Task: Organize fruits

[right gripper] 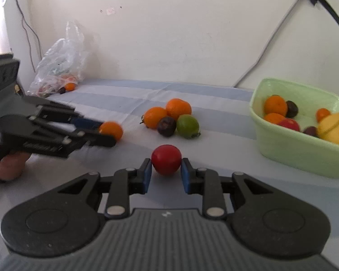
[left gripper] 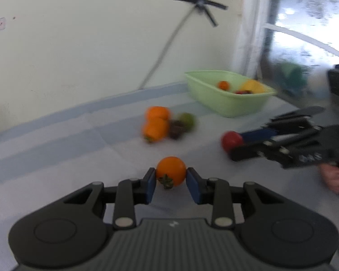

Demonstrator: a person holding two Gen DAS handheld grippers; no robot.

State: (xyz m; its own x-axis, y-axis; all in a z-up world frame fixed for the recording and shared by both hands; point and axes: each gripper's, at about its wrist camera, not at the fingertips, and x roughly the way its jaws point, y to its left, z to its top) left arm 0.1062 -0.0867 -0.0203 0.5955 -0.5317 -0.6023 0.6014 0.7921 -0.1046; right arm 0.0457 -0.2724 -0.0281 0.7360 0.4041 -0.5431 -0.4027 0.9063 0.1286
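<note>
**Both claws closed on fruit, bowl at the far right**

Left wrist view: the left claw [left gripper: 171,178] is nearly closed, its blue pads pressed on either side of an orange fruit [left gripper: 171,173] with a green calyx, low over the counter [left gripper: 56,158]. At 3 o'clock from it the right claw [left gripper: 234,145] reaches in from the right edge, its fingers around a red fruit [left gripper: 231,140], a hand [left gripper: 333,177] below its body. At 12 o'clock, farther out, lies a blurred heap [left gripper: 167,124]: two orange fruits, a dark one and a green one, touching. At 1 o'clock beyond stands the green bowl [left gripper: 228,106] with fruit in it.

Right wrist view: the right claw [right gripper: 166,172] is nearly closed, pads touching both sides of the red fruit [right gripper: 166,160], which sits on the striped counter [right gripper: 214,149]. At 10 o'clock the left claw [right gripper: 109,133] grips the orange fruit [right gripper: 111,129]. At 12 o'clock lies the heap [right gripper: 171,119]. At 2 o'clock the bowl [right gripper: 300,153] holds orange, red, dark and yellow fruit. At 11 o'clock, by the wall, lies a plastic bag [right gripper: 58,67] with small fruit beside it.
</note>
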